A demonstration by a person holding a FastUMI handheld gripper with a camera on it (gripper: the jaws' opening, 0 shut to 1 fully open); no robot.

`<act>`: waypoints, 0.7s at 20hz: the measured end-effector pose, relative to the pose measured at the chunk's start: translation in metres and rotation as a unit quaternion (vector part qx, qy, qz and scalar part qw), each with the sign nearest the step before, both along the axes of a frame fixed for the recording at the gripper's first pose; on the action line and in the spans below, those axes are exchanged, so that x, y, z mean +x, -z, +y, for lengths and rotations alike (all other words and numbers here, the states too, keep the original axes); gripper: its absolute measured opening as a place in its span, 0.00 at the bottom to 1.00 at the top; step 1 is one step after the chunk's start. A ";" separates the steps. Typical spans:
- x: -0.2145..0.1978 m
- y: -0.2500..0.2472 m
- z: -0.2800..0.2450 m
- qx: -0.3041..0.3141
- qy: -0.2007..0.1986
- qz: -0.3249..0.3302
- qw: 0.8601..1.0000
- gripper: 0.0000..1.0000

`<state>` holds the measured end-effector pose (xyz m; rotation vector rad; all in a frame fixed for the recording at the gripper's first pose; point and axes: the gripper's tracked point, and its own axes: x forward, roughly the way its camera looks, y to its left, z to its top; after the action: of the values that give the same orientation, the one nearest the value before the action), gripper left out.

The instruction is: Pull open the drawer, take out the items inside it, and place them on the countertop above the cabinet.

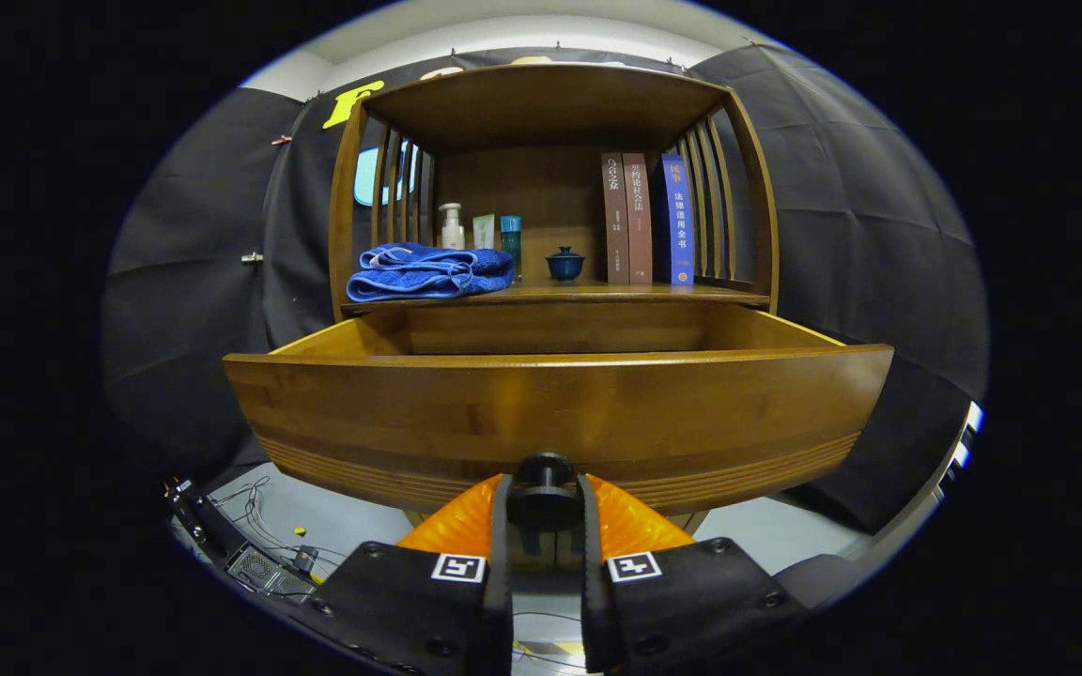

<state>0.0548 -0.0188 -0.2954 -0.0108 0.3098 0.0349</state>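
The drawer [555, 413] is seen pulled well out of the cabinet [550, 103]. Its dark round knob [544, 488] is pinched between the two orange fingers [452, 526] of the tool [544, 507], which is pressed together on it from both sides. The opening step is judged to be done, or nearly so.

The drawer interior is viewed from below the front rim, so only the upper parts of the side and back walls are visible; whether items lie inside cannot be told. Removal of the items and their placement are judged to be still outstanding.

The tabletop [597, 293] above the drawer is already partly occupied. A folded blue towel [428, 272] lies at its left front, with bottles [452, 227] behind it. A small blue lidded cup [564, 265] stands near the centre, and upright books [640, 218] stand to the right of the cup. Open room is judged to remain along the front edge between the towel and the right slatted side. For a reach inside, the knob must be released and the tool raised over the drawer's front rim. Headroom is limited by the tabletop edge overhanging the drawer's rear.
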 end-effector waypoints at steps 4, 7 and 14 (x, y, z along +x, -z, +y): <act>-0.002 0.000 0.000 0.006 -0.007 0.005 1.000 0.40; -0.014 -0.006 -0.001 0.005 -0.011 0.001 1.000 0.76; -0.030 -0.074 -0.012 0.015 -0.015 0.011 1.000 0.99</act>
<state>0.0252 -0.0309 -0.2210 0.0151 0.3308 0.0699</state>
